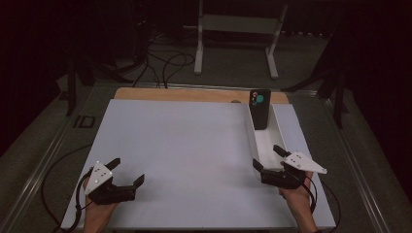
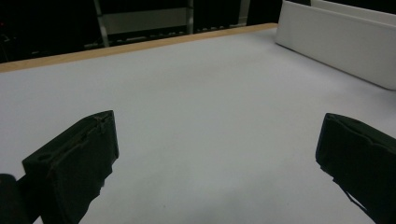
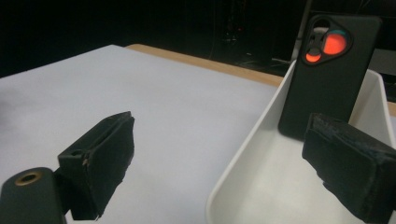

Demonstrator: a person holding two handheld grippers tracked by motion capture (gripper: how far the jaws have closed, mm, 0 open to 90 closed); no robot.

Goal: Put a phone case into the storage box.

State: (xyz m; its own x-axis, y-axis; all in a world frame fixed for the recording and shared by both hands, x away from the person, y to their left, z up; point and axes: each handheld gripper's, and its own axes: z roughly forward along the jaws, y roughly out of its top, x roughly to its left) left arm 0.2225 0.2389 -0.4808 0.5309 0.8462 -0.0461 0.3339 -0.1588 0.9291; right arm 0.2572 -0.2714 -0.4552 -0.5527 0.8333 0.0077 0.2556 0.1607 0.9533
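A black phone (image 1: 260, 108) (image 3: 329, 74) stands upright, leaning against the far end of a long white tray (image 1: 252, 139) (image 3: 243, 154) on the right of the white table top. My right gripper (image 1: 268, 159) (image 3: 219, 161) is open at the tray's near end, one jaw outside the left wall and one over the tray's inside. It holds nothing. My left gripper (image 1: 128, 171) (image 2: 217, 154) is open low over the bare board at the front left, with only table between its jaws.
The white board (image 1: 194, 155) lies on a wooden table whose edge (image 1: 194, 94) shows at the back. The tray's outer wall (image 2: 336, 44) appears at the upper right of the left gripper view. Cables and a metal stand (image 1: 238, 29) sit on the floor beyond.
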